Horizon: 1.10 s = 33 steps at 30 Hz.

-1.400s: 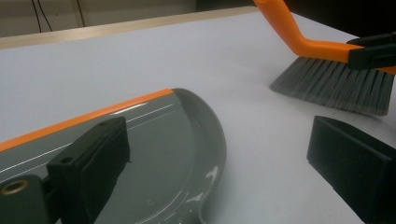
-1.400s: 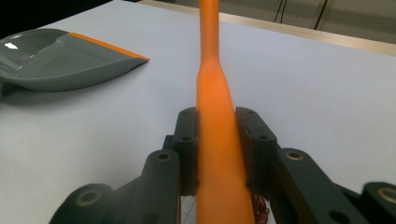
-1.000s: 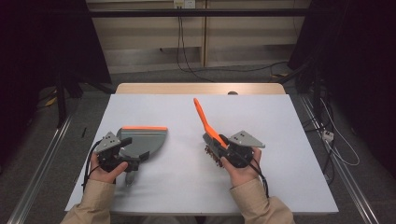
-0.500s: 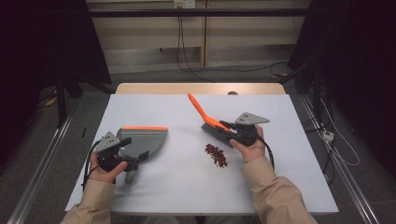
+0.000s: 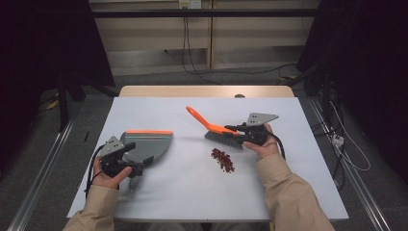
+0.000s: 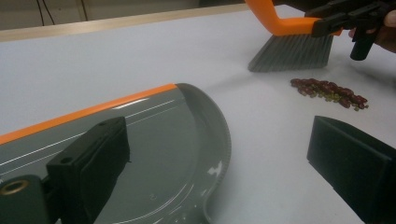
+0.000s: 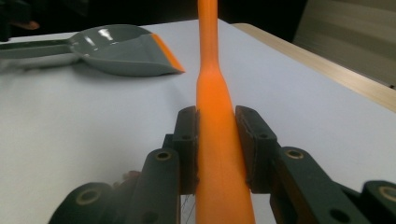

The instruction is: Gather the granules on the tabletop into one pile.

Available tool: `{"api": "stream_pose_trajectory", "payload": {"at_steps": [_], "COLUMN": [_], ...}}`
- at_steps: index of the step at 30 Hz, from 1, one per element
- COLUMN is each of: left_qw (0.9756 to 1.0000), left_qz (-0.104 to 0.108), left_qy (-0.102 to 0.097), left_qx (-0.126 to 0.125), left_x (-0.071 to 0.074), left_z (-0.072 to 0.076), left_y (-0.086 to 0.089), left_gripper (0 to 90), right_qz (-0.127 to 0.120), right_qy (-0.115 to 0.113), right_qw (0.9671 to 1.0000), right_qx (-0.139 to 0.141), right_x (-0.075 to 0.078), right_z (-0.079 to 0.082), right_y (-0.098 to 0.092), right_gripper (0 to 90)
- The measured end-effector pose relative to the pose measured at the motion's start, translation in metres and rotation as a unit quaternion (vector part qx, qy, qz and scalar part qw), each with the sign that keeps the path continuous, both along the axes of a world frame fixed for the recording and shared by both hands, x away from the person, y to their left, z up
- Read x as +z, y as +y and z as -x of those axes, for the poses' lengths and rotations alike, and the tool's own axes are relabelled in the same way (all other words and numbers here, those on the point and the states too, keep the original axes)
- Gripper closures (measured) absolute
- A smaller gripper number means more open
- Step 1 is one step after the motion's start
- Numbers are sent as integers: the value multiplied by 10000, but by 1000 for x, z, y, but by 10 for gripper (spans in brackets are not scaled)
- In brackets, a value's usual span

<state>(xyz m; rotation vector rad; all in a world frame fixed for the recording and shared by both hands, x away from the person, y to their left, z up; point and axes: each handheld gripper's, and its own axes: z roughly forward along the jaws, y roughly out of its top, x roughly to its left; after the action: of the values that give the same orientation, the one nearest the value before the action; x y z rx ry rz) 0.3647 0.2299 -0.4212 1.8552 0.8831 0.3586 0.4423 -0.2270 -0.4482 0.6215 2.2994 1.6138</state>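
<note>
Swung farther right, the right gripper (image 5: 239, 130) clenches the brush (image 5: 219, 132); sweep beans (image 5: 223, 159) left toward the dustpan (image 5: 146, 144); left gripper's (image 5: 126, 159) grip untellable.

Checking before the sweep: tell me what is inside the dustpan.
The dustpan tray looks bare grey, with only glare. The beans lie on the table, apart from it. One black jaw covers part of the tray in the left gripper view.

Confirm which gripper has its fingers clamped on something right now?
The right gripper: its fingers pinch the orange brush. The left gripper's fingers stand apart over the dustpan.
</note>
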Motion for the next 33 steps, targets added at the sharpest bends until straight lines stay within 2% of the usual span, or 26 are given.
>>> {"api": "stream_pose_trajectory", "payload": {"at_steps": [2,4,6,10,12,15,16,17,18,21,22,23,25,26,33], "left_qw": [10000,10000,10000,10000,10000,10000,10000,10000,10000,10000,10000,10000,10000,10000,10000], "left_qz": [-23,-21,-13,-20,-29,-18,-23,-22,-29,15,3,7,-16,-13,-14], "left_qy": [7,10,20,24,25,22,30,32,30,33,37,32,19,21,7], "left_qx": [-2,10,7,7,-3,-24,-13,-16,-16,-3,-3,-6,-11,-9,1], "left_x": [0,0,0,-1,-1,-1,-1,-1,-1,-1,-1,-1,0,0,0], "left_z": [0,0,0,0,-1,-1,-1,-1,-1,0,0,0,0,0,0], "left_y": [0,0,-1,-1,-1,-1,-1,-1,-1,-1,0,0,0,0,0], "left_gripper": [57,56,57,57,56,57,56,57,56,56,56,56,56,57,56], "right_qz": [67,243,418,704,994,1551,1626,1671,1715,1735,1744,1669,1704,1682,1676], "right_qy": [-26,-81,-1,382,661,852,891,964,1000,1012,962,1016,836,840,557], "right_qw": [10000,9997,9990,9968,9928,9841,9825,9809,9798,9793,9798,9807,9818,9821,9823], "right_qx": [34,33,153,-8,-58,-161,-175,-255,-255,-264,-203,-113,74,148,626], "right_x": [1,3,7,16,20,23,23,22,22,22,22,21,20,20,18], "right_z": [2,3,3,3,1,-2,-3,-5,-6,-9,-9,-10,-8,-8,-3], "right_y": [0,0,2,7,12,20,23,25,26,28,27,25,24,23,20], "right_gripper": [713,712,710,701,688,626,631,632,673,710,711,711,711,711,712]}}
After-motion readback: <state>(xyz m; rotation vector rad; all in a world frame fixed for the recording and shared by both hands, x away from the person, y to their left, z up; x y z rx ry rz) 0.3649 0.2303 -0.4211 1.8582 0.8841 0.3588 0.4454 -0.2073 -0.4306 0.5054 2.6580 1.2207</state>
